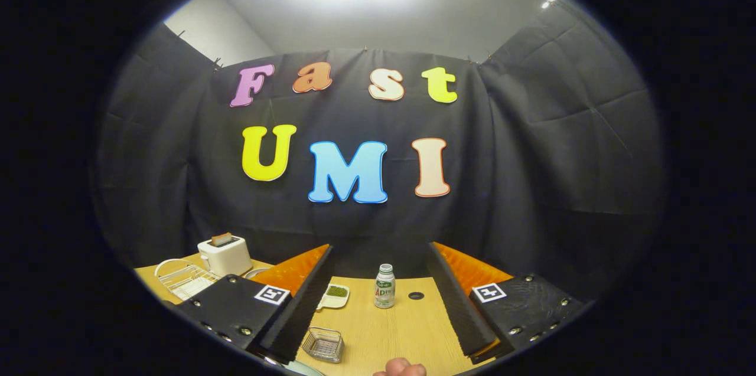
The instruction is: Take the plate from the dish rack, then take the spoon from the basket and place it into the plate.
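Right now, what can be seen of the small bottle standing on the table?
The bottle is small and pale, with a white screw cap and a green-and-white label round its body. It stands upright on the wooden table, apart from everything else, beyond the open gripper and roughly midway between its fingers. Nothing touches it but the tabletop.

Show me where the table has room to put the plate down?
Bare wood lies between the open gripper fingers, from the small bottle back toward the hand. It is crowded by the wire basket, the white dish, the dish rack and toaster.
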Tool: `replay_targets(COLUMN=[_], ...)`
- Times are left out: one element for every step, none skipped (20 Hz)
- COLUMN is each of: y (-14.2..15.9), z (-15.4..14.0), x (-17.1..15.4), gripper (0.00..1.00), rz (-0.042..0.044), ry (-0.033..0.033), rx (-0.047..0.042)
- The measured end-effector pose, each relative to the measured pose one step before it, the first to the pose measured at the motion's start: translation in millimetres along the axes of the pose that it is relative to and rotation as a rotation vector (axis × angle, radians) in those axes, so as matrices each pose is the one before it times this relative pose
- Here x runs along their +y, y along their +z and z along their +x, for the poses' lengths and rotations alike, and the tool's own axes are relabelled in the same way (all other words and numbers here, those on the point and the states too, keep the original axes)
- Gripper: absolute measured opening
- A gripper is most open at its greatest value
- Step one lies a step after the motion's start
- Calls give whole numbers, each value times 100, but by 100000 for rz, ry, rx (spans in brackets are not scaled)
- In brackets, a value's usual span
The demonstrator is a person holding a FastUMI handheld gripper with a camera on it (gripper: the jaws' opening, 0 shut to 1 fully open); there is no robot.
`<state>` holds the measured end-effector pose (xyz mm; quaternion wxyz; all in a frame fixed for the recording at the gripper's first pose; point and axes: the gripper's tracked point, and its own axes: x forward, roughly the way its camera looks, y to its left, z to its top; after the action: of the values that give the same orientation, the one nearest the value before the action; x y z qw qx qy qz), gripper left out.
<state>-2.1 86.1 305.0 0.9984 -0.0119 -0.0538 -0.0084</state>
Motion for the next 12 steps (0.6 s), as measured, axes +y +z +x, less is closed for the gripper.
replay_targets(y=[18,210,27,-43,-125,-58,-116,-209,-238,-173,-112,-128], z=[36,-13,-26,167,101,130,-95,55,-6,51,-327,-18], x=[-73,-48,-144,11,76,102,-125,-150,-236,-171,-152,-204], gripper=[97,97,97,97,97,97,97,97,97,97,97,97], rz=[46,-134,-356,-376,87,164,226,55,27,95,68,414], ry=[493,179,338,166,380,349,178,153,91,265,175,346], rx=[-198,-910,-522,135,-33,152,-67,284,81,165,-99,-101])
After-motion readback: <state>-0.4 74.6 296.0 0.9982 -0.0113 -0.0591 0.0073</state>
